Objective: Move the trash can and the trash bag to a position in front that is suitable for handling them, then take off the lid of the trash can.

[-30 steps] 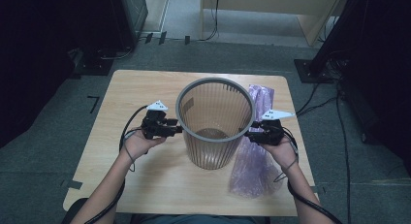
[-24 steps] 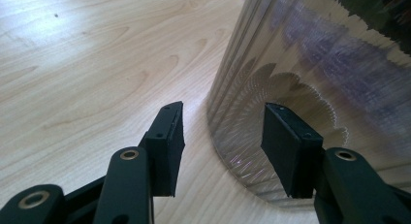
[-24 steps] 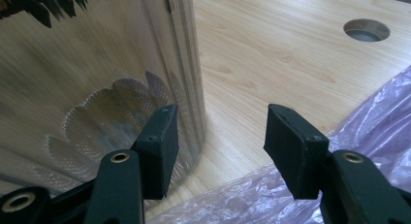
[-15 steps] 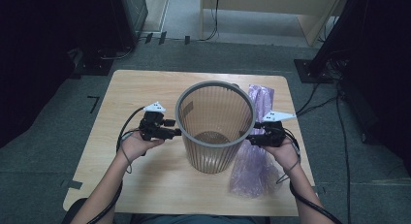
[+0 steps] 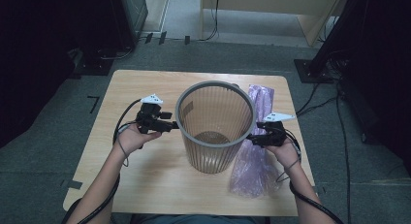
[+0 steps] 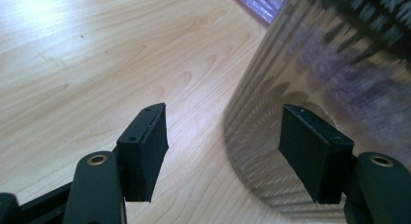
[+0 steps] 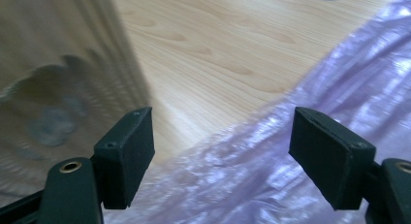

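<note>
A ribbed, translucent grey wastebasket (image 5: 215, 127) stands upright near the middle of the wooden desk (image 5: 145, 185), between the two grippers. The left gripper (image 5: 170, 126) sits at the basket's left side, just below the rim, its fingers (image 6: 145, 149) pointing at the wall. Its jaws have just been opening; in the left gripper view they stand wide apart, with one finger outside the ribbed wall on bare desk and the other seen through or against the wall, and no pad pressing on it.

The right gripper (image 5: 255, 136) is at the basket's right side. Its jaws too have just been opening and stand wide, holding nothing; between and beneath its fingers (image 7: 127, 153) lies a crumpled purple plastic bag (image 5: 254, 161), flat on the desk beside the basket, whose wall rises just beyond the left finger.
</note>
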